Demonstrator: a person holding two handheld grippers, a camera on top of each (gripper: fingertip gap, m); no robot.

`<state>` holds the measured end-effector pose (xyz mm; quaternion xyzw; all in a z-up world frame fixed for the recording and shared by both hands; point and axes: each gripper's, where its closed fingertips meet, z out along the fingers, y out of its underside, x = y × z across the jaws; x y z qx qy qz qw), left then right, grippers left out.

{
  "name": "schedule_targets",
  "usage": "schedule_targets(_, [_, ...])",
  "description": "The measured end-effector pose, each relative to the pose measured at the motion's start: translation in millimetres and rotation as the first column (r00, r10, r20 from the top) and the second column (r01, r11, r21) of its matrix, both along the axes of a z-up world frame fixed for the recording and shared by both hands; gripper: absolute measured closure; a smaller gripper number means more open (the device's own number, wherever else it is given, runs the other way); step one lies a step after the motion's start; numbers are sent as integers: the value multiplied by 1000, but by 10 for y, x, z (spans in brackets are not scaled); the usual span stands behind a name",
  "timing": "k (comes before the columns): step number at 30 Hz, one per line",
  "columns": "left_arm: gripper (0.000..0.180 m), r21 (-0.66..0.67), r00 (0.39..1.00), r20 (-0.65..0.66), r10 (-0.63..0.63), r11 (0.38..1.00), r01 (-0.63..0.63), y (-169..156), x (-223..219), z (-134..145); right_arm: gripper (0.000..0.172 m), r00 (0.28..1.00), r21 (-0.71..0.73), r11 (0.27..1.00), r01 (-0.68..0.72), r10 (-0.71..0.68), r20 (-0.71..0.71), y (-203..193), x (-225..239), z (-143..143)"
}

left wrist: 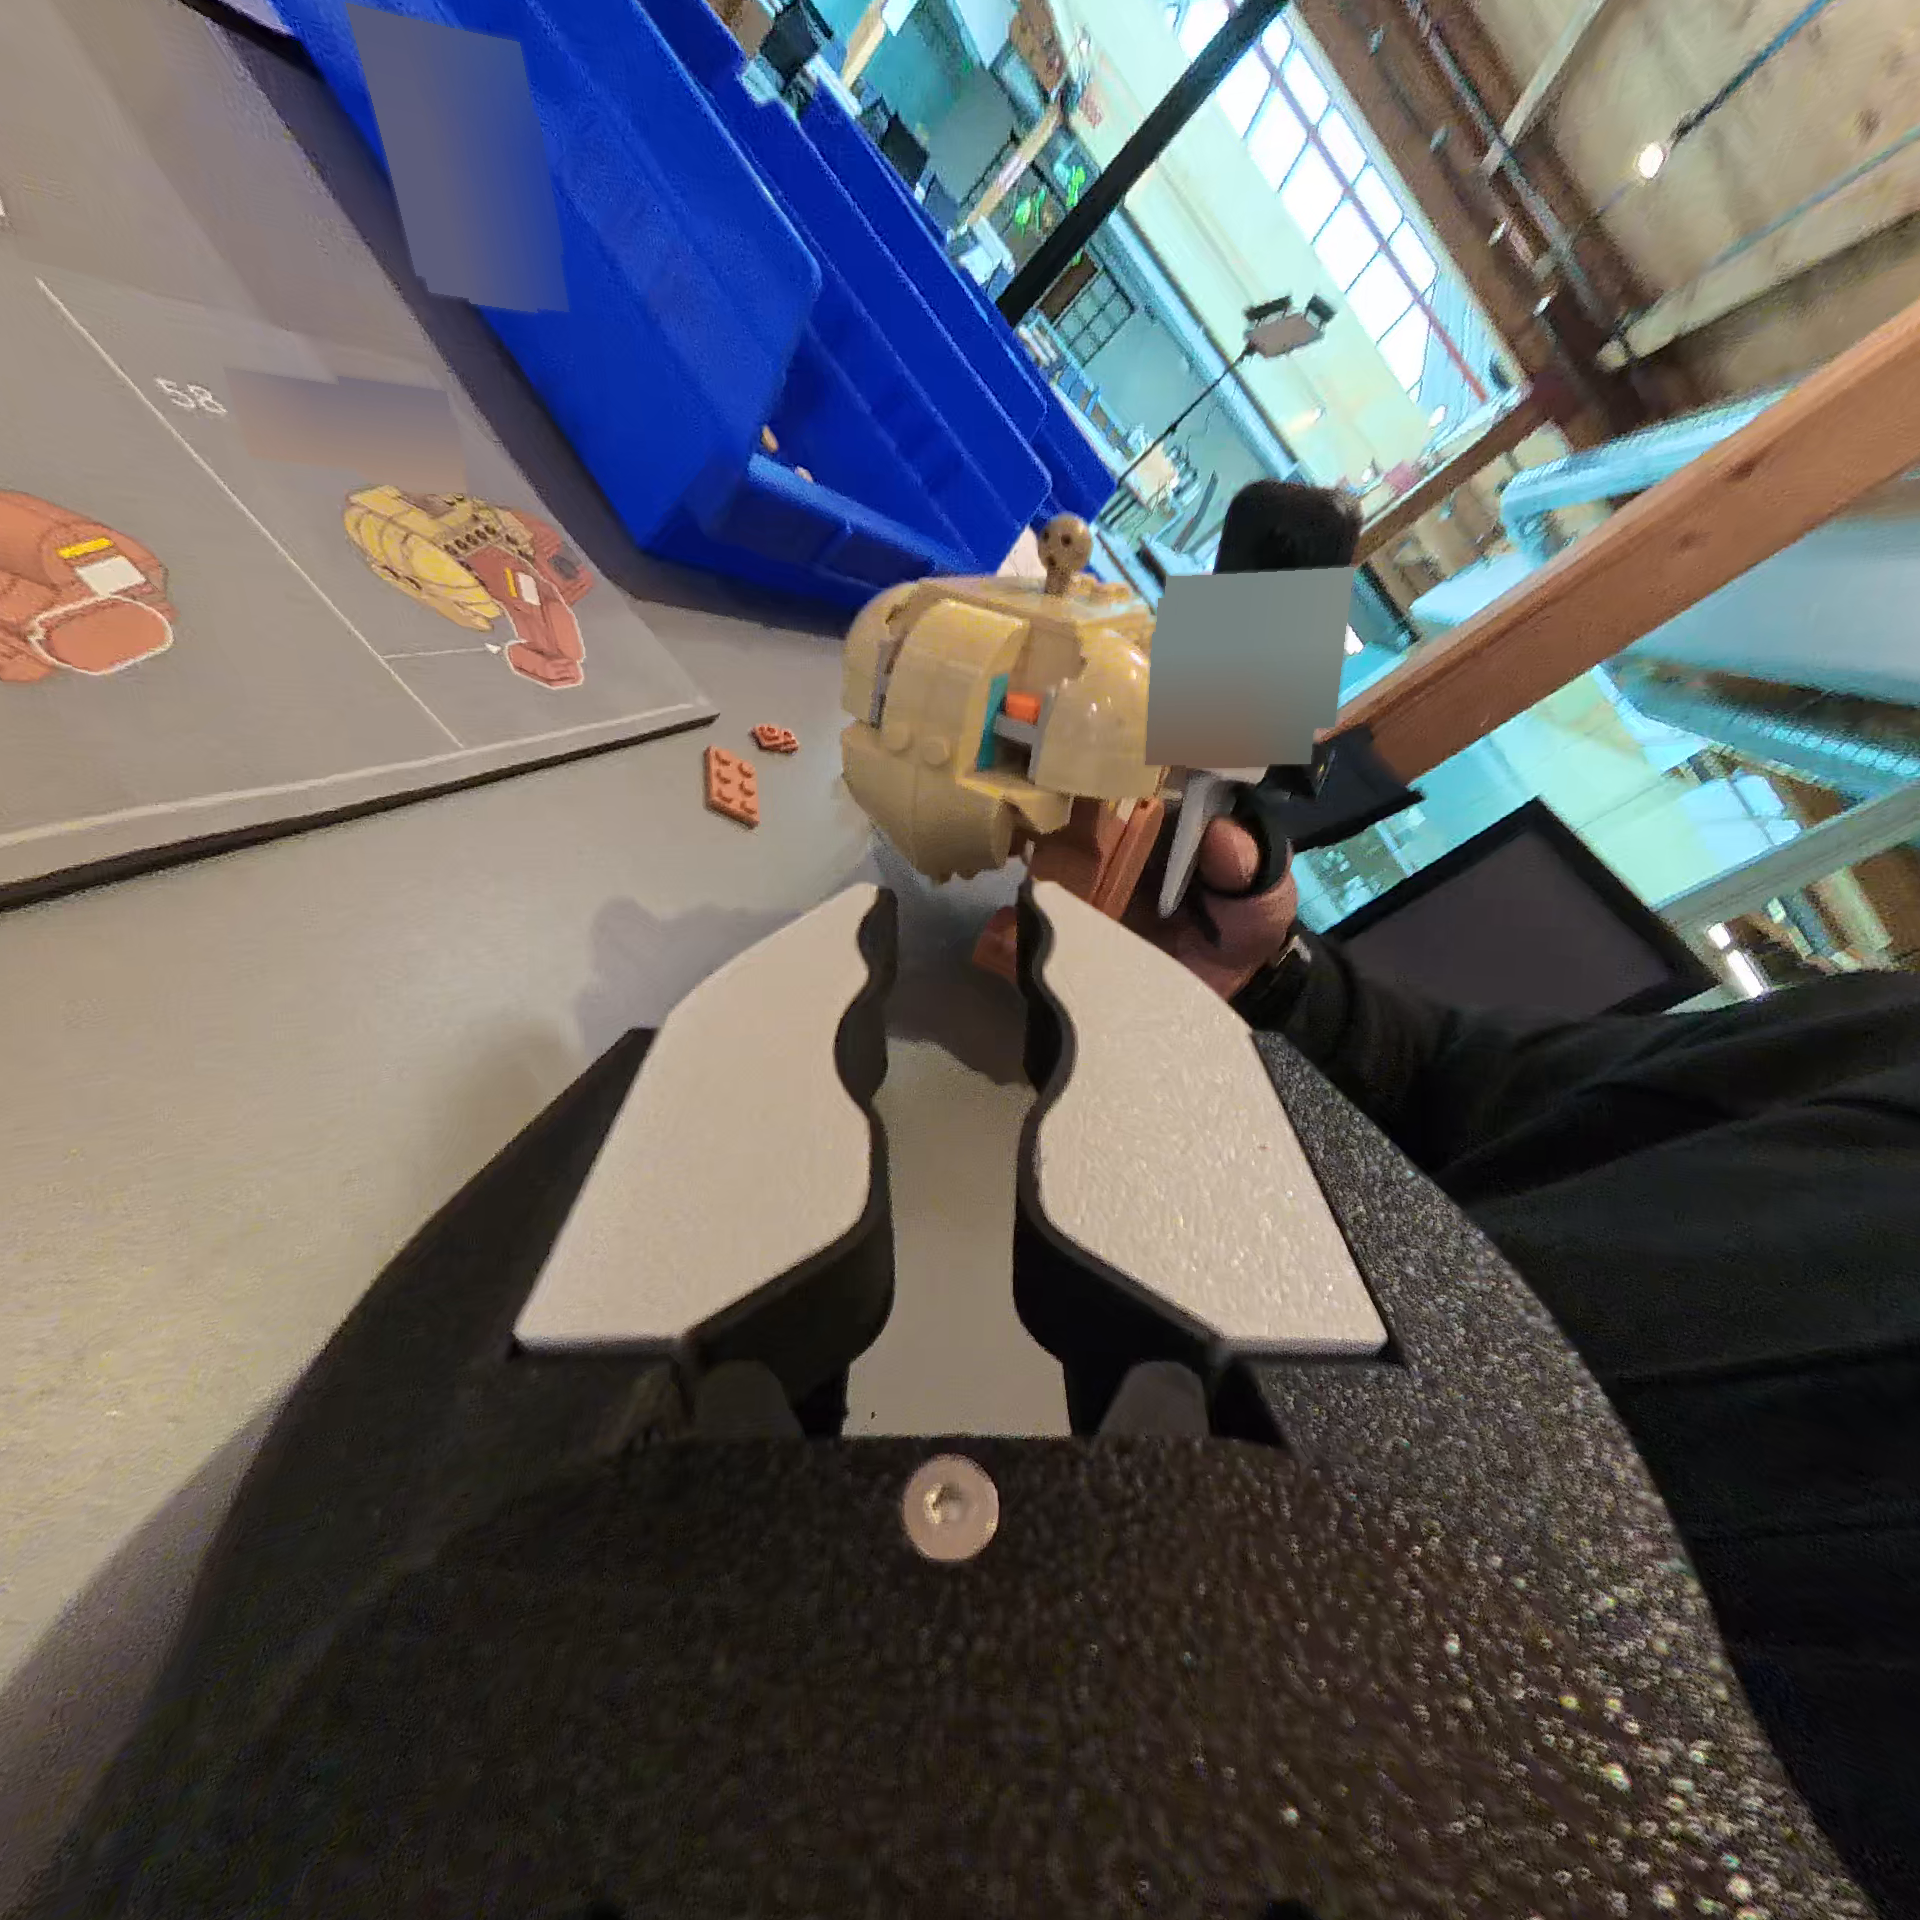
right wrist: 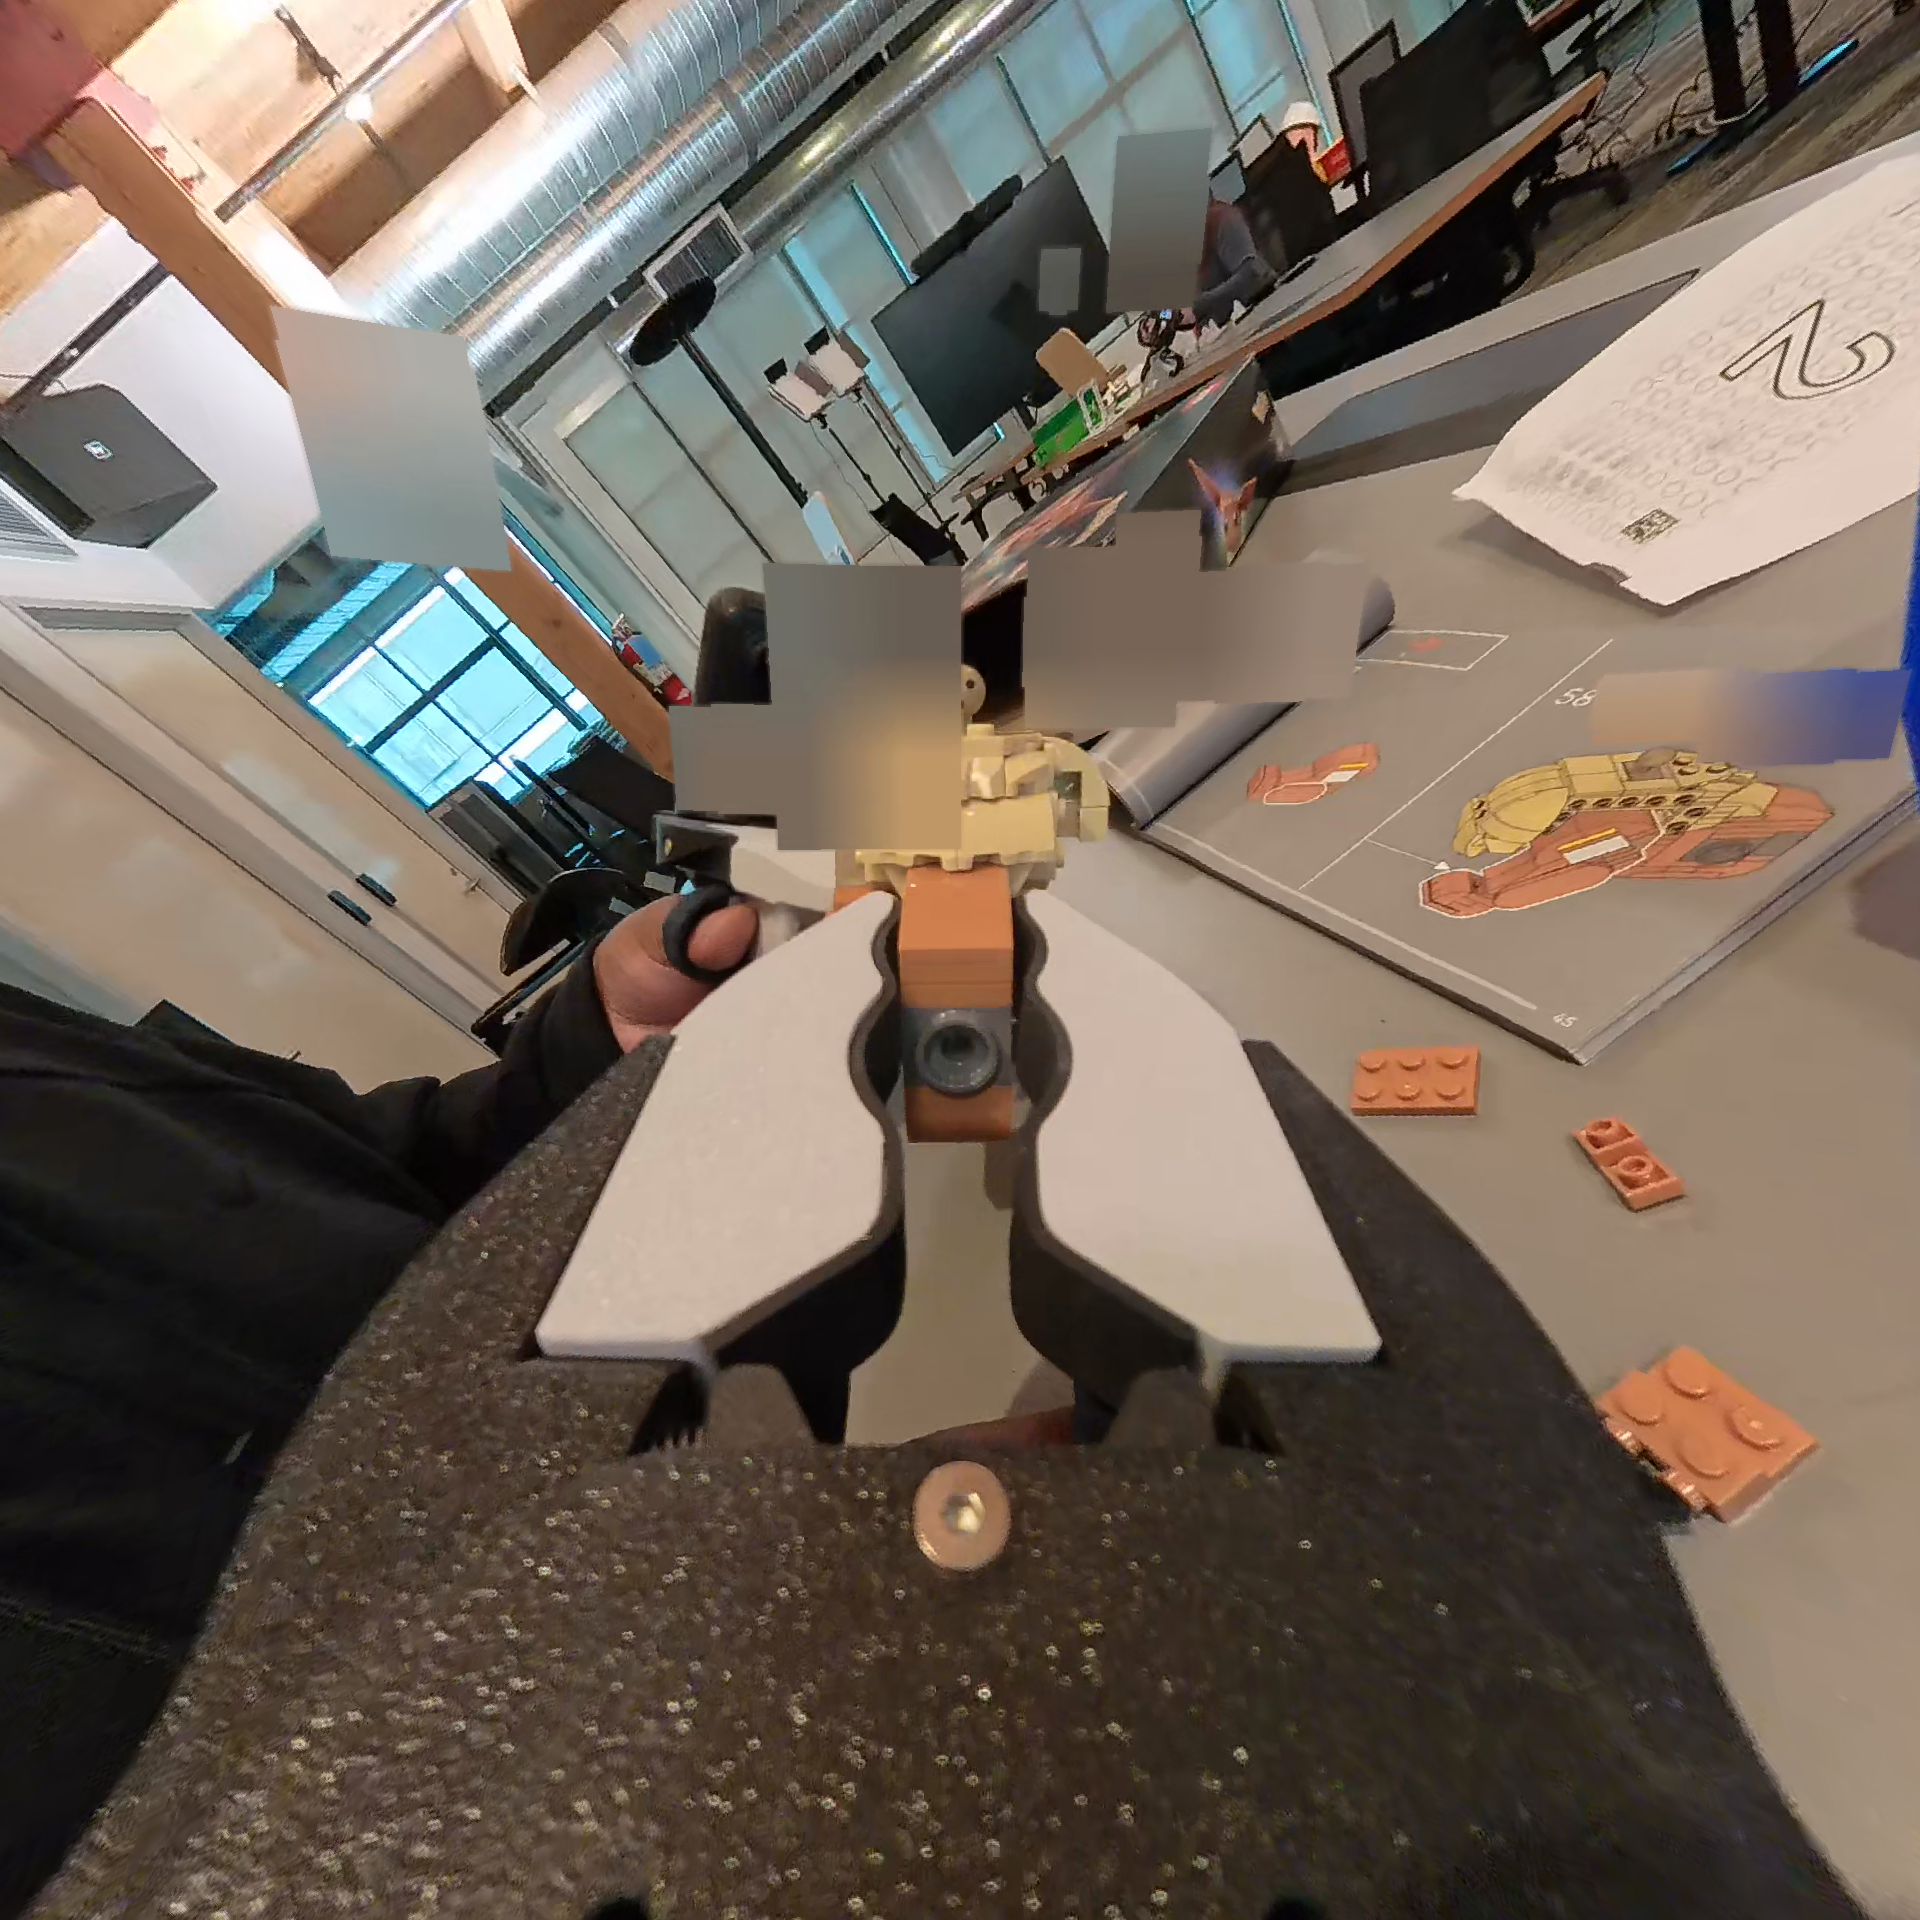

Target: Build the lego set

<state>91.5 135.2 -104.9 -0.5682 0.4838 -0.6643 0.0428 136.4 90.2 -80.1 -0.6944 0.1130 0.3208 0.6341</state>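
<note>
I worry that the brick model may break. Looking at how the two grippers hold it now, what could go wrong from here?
1. The right gripper clamps only the narrow brown stem; the tan body overhangs, so it could snap off.
2. The left gripper has open jaws just under the model with nothing between them, so it gives no support.
3. A falling model could scatter the loose brown plates on the table.
</note>
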Motion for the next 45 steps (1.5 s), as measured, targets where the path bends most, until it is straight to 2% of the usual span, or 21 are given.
schedule_targets(6, [154,190,997,74,-34,982,19,27,-36,15,154,997,14,999,-53,54,-63,-3,-36,26])
schedule_targets(10, [129,342,987,138,-80,939,28,43,-37,36,154,990,19,994,-105,106,-94,7,-102,32])
schedule_targets(12, [121,326,980,154,-126,943,70,-1,-46,71,154,985,34,990,-137,140,-98,9,-149,48])
schedule_targets(16, [118,194,968,149,-202,966,171,-92,-43,115,154,972,90,977,-196,205,-115,5,-213,114])
schedule_targets(19, [123,54,953,166,-255,967,249,-174,-68,188,154,964,117,969,-217,232,-133,6,-208,144])
schedule_targets(22, [131,-15,937,208,-280,957,289,-231,-98,271,154,955,138,961,-239,258,-145,7,-212,167])
schedule_targets(28, [135,23,939,246,-240,970,242,-235,-89,301,154,937,139,953,-269,292,-189,28,-202,163])
schedule_targets(32, [129,59,939,257,-228,974,220,-240,-97,298,154,943,138,955,-263,284,-172,38,-211,161])
schedule_targets(38, [136,175,943,264,-201,972,158,-217,-65,249,154,936,130,949,-289,308,-168,31,-248,150])
schedule_targets(45, [136,177,949,262,-173,976,128,-155,-64,241,153,930,68,951,-302,309,-196,89,-258,80])
